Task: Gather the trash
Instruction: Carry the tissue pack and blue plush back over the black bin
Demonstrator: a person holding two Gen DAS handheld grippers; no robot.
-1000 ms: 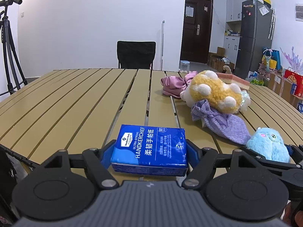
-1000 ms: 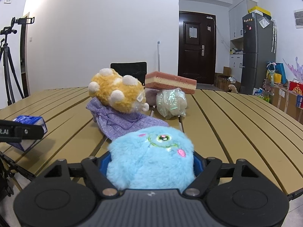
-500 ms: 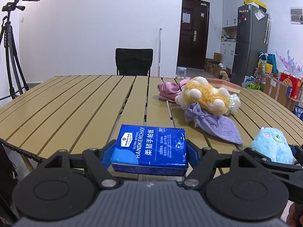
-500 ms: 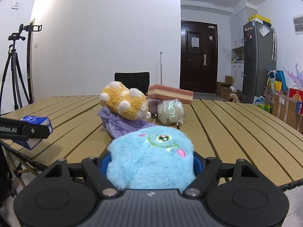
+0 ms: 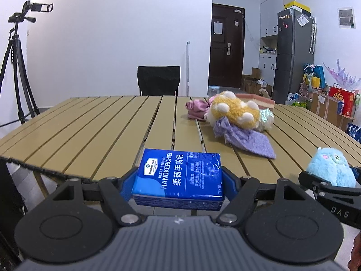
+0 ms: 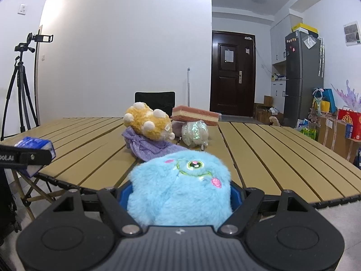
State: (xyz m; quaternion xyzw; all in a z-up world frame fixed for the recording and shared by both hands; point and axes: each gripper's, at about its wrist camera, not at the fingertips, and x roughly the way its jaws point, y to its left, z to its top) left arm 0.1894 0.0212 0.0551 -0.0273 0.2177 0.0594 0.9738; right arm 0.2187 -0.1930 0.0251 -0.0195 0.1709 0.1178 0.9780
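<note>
Both grippers hold items off the near edge of the slatted tan bench (image 5: 94, 135).
Left gripper (image 5: 179, 181) fingers clamp a blue handkerchief tissue pack (image 5: 180, 176), label readable only in its own view; right gripper (image 6: 180, 194) fingers clamp a fluffy light-blue plush monster (image 6: 180, 189), both tilted slightly downward.

Upper left of both views: a tripod (image 5: 17, 67) against the white wall; centre, a black chair (image 5: 159, 80) behind the table; right, a dark door (image 6: 232, 74) and grey fridge (image 5: 294, 54).
</note>
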